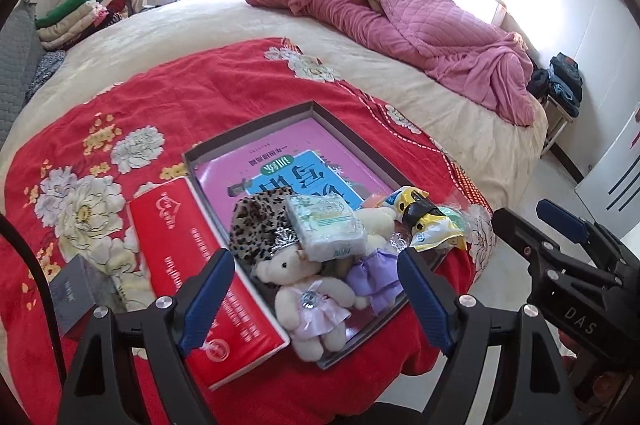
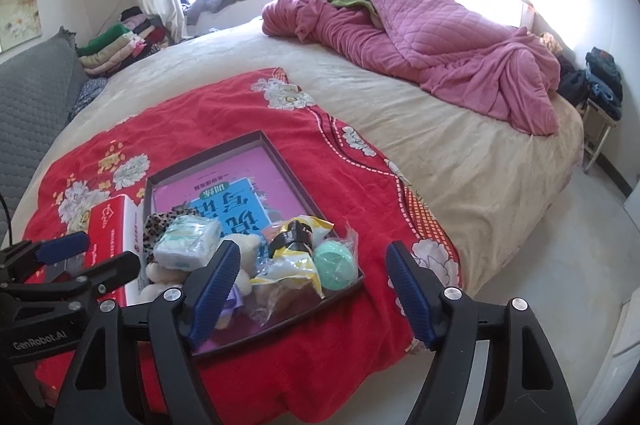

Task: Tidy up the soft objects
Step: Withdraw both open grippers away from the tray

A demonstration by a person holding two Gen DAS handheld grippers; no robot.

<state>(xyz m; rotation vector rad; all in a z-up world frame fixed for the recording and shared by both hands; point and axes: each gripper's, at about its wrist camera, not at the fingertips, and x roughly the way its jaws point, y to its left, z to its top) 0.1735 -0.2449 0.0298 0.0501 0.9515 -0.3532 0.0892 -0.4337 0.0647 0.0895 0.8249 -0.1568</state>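
A shallow dark tray (image 1: 308, 107) (image 2: 256, 139) lies on a red floral blanket and holds a pink book under a pile of soft things. In the pile are a teddy bear in a pink dress (image 1: 308, 301), a purple-dressed doll (image 1: 372, 281), a leopard-print cloth (image 1: 260, 221) (image 2: 158, 225), a tissue pack (image 1: 326, 227) (image 2: 188, 241), a yellow snack bag (image 1: 428, 221) (image 2: 296, 245) and a green ball (image 2: 333, 264). My left gripper (image 1: 316, 301) is open above the bear. My right gripper (image 2: 310, 291) is open over the tray's near corner.
A red box (image 1: 204, 285) (image 2: 114, 237) lies left of the tray, with a small grey box (image 1: 78, 289) beside it. A crumpled pink quilt (image 1: 420, 25) (image 2: 420, 37) lies at the far side of the bed. Folded clothes (image 1: 76, 13) are stacked at the left.
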